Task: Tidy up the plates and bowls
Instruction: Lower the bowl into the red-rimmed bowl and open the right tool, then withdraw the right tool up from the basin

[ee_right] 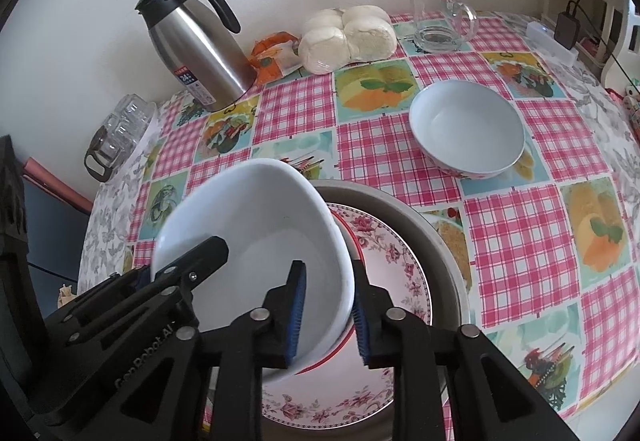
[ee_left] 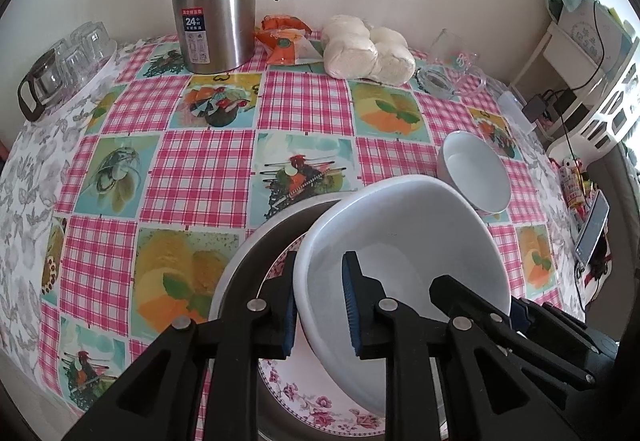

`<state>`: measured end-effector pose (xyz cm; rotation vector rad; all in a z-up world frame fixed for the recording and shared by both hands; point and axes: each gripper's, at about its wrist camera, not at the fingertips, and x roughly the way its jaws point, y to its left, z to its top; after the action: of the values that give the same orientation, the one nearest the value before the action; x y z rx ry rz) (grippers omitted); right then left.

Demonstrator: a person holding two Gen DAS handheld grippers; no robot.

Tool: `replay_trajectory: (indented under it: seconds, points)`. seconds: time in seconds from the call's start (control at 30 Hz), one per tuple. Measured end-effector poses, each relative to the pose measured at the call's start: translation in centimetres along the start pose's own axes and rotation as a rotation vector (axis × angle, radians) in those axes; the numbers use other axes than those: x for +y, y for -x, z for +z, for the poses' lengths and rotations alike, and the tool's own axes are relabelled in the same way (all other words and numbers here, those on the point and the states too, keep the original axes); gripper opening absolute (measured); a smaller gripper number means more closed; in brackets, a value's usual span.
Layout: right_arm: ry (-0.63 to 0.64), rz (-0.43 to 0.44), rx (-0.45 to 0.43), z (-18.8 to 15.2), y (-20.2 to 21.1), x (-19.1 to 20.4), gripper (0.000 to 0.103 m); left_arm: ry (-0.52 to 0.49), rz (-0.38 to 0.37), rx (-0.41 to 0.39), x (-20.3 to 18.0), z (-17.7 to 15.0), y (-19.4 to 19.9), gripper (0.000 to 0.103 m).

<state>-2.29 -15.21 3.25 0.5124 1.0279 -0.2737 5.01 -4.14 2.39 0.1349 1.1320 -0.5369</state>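
A large white bowl (ee_left: 404,241) (ee_right: 260,225) is held tilted above a floral plate (ee_left: 320,409) (ee_right: 396,261) that lies in a wide grey dish (ee_left: 240,265) (ee_right: 440,233). My left gripper (ee_left: 320,305) straddles the bowl's left rim, one finger inside and one outside. My right gripper (ee_right: 328,309) straddles the opposite rim the same way. Both look clamped on the rim. A second smaller white bowl (ee_left: 476,169) (ee_right: 468,129) stands on the checked tablecloth beyond the dish.
At the back stand a steel thermos jug (ee_left: 216,1) (ee_right: 192,41), a bag of white buns (ee_left: 368,49) (ee_right: 348,37), a snack packet (ee_left: 284,41), a glass mug (ee_right: 440,17) and upturned glasses (ee_left: 64,61) (ee_right: 120,129). A phone (ee_left: 592,233) sits past the table's right edge.
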Motion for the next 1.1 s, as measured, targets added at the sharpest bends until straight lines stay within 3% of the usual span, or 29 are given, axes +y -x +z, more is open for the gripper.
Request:
replay_trajectory:
  seconds: [0.2, 0.53, 0.67, 0.7, 0.77, 1.0, 1.1]
  points:
    - [0.001, -0.013, -0.022, 0.1, 0.6, -0.1, 0.033, 0.015, -0.008, -0.028, 0.1, 0.1, 0.9, 0.026]
    - [-0.014, 0.008, -0.064, 0.3, 1.7, -0.3, 0.033, 0.045, -0.017, -0.090, 0.3, 0.4, 2.6, 0.029]
    - [-0.017, 0.005, -0.114, 0.4, 2.5, -0.4, 0.034, 0.072, -0.002, -0.122, 0.8, 0.4, 3.3, 0.049]
    - [-0.015, 0.000, -0.132, 0.4, 2.9, -0.3, 0.037, 0.079, 0.005, -0.126, 1.0, 0.4, 3.4, 0.057]
    - [-0.013, -0.017, -0.166, 0.5, 3.4, -0.3, 0.058, 0.092, 0.026, -0.127, 1.3, 0.5, 3.4, 0.063]
    - [-0.023, -0.041, -0.155, 0.9, 2.8, -0.9, 0.075, 0.118, 0.078, -0.121, 1.9, 0.4, 2.9, 0.072]
    - [-0.031, -0.043, -0.149, 0.9, 2.5, -1.1, 0.081, 0.134, 0.104, -0.129, 2.3, 0.4, 2.9, 0.083]
